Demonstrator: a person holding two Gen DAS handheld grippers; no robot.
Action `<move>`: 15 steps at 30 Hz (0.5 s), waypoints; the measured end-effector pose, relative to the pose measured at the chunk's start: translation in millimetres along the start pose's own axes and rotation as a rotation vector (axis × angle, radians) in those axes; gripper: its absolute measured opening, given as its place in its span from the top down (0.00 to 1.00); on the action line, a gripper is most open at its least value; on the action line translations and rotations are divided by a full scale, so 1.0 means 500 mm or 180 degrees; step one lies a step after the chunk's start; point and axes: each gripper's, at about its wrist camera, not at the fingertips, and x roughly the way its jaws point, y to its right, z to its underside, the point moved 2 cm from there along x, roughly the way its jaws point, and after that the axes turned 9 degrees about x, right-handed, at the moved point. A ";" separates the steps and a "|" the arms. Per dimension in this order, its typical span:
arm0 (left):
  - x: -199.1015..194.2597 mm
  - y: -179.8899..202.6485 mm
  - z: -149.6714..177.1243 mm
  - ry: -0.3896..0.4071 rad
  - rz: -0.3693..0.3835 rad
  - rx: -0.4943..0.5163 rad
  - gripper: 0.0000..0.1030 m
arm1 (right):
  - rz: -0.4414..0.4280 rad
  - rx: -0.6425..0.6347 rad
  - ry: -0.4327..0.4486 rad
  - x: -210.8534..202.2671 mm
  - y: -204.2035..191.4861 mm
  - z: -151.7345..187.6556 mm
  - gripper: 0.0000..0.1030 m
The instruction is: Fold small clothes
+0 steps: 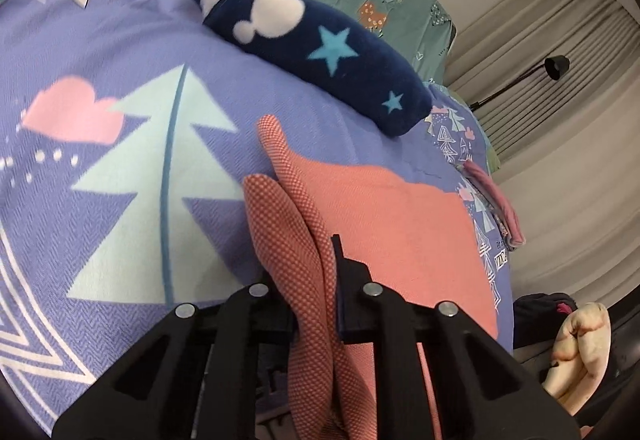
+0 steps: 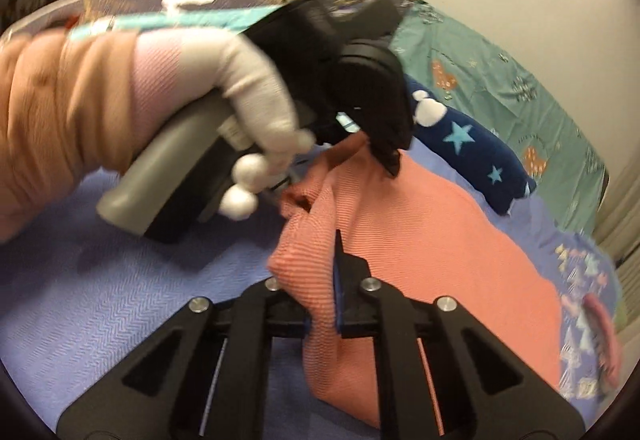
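Both grippers, left [image 1: 316, 272] and right [image 2: 320, 272], pinch coral garment [image 2: 440, 232]

1. I see a bed covered by a purple blanket [image 1: 120, 52] printed with trees and clouds.
2. On it lies a coral garment [image 1: 400, 224].
3. Beyond it lies a navy starred fleece roll [image 1: 320, 52].
4. A pink cloth [image 1: 496, 200] lies near the blanket's edge.

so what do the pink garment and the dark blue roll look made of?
Pink garment: thin knit, matte, probably cotton; fine ribbed weave shows where the left gripper pinches it. Dark blue roll: fleece, likely polyester; fuzzy nap, soft-edged white and blue prints.
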 end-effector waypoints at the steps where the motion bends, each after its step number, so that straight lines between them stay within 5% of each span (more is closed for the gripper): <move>1: -0.004 0.008 -0.005 0.0014 -0.0003 0.0022 0.87 | -0.0014 0.0036 0.0004 -0.004 0.006 -0.001 0.94; 15: 0.006 0.179 -0.069 0.0112 -0.0142 0.0423 0.87 | -0.0071 0.0851 0.0234 -0.097 0.181 0.000 0.95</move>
